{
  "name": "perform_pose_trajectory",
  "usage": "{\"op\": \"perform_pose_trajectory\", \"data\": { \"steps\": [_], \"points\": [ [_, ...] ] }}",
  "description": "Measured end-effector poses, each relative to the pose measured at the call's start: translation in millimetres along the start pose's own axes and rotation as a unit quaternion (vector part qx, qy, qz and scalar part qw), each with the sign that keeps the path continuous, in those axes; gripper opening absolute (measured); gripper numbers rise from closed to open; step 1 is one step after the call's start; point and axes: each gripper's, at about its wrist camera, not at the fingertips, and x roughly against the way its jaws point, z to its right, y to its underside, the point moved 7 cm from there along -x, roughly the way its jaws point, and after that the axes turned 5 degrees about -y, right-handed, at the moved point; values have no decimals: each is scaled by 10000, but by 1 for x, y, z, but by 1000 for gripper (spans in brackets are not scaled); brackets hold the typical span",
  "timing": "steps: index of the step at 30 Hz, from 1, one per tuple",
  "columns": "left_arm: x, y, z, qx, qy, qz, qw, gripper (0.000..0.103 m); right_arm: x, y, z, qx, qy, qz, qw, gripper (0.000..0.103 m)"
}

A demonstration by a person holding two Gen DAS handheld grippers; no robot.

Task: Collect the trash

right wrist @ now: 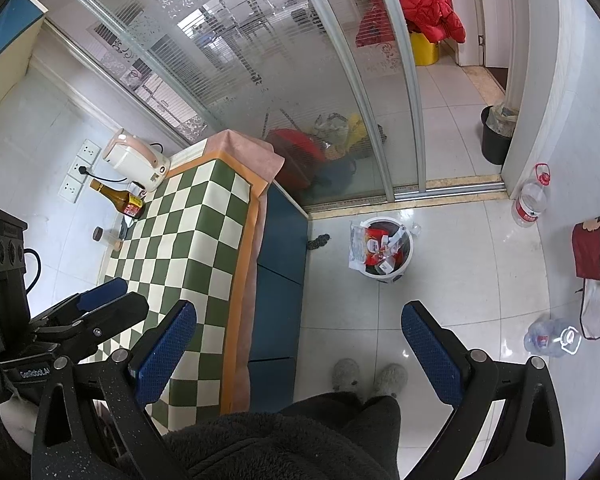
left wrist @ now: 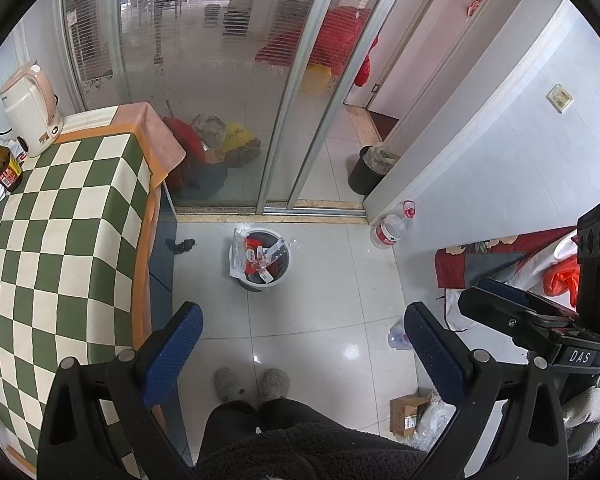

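Both grippers' fingers [left wrist: 178, 354] [right wrist: 428, 354] spread empty above open floor [left wrist: 324, 280], bin [left wrist: 260, 258] beyond table edge [left wrist: 142, 240].

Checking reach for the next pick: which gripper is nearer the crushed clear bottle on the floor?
Right. The crushed bottle lies right of the right gripper; the left gripper hangs farther left, by the checkered table.

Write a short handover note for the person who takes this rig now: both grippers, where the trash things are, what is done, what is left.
Left gripper: open, empty, held above the floor.
Right gripper: open, empty.
White bin: on the floor near the glass door, already holding wrappers.
Left to collect, probably: crushed clear bottle on the floor, cardboard box with plastic beside it, small dark scrap by the blue cabinet.
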Motion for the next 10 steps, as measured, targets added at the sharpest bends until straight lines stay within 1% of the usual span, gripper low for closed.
{"op": "perform_pose_trajectory", "data": {
  "steps": [5, 10],
  "points": [
    [-1, 1, 1, 0, 10, -8, 10000, 103, 0, 2, 1, -7, -1, -2, 10000, 103],
    [-1, 0, 4, 6, -63, 28, 10000, 103, 1, 0, 2, -7, -9, -7, 10000, 103]
  ]
}}
